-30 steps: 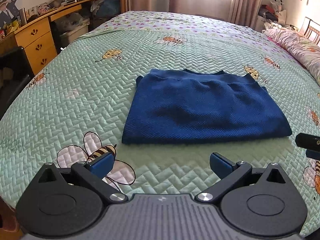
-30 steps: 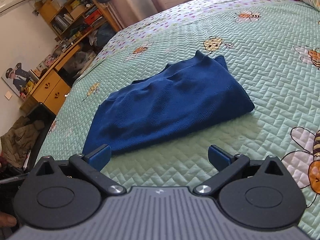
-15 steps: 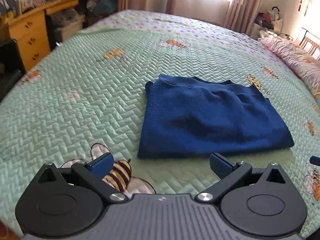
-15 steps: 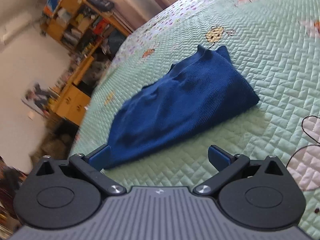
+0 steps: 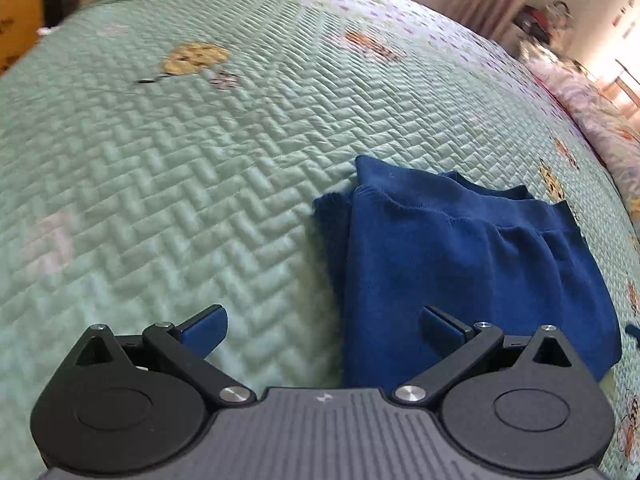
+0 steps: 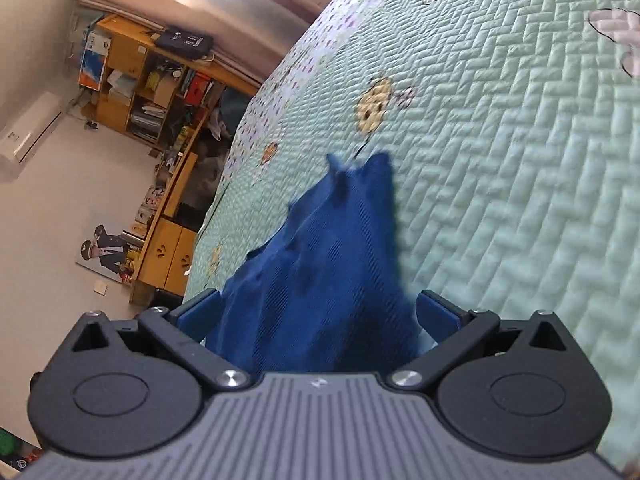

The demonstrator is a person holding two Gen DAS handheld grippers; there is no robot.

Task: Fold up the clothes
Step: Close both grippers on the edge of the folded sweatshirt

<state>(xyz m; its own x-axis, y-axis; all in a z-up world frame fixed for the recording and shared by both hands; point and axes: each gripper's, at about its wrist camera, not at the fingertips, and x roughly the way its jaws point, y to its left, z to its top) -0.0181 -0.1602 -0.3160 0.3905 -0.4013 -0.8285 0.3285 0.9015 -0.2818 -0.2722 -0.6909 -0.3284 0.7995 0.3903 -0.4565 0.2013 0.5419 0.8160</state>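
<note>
A folded dark blue knit garment (image 5: 460, 272) lies flat on the green quilted bedspread (image 5: 180, 184). My left gripper (image 5: 323, 325) is open right at the garment's near left corner: its right finger is over the cloth, its left finger over bare quilt. In the right wrist view the same blue garment (image 6: 328, 264) runs away from the camera, and my right gripper (image 6: 318, 312) is open with its fingers straddling the garment's near right end. Neither pair of jaws has closed on the fabric.
The bedspread (image 6: 520, 140) carries bee prints and stretches wide on both sides. A pink floral pillow (image 5: 600, 116) lies at the far right. Wooden shelves and a desk (image 6: 160, 92) stand past the bed's left edge, under curtains.
Both grippers have moved in close and low, from in front of the garment to its two near corners. The right gripper has rolled sideways. The garment has not moved.
</note>
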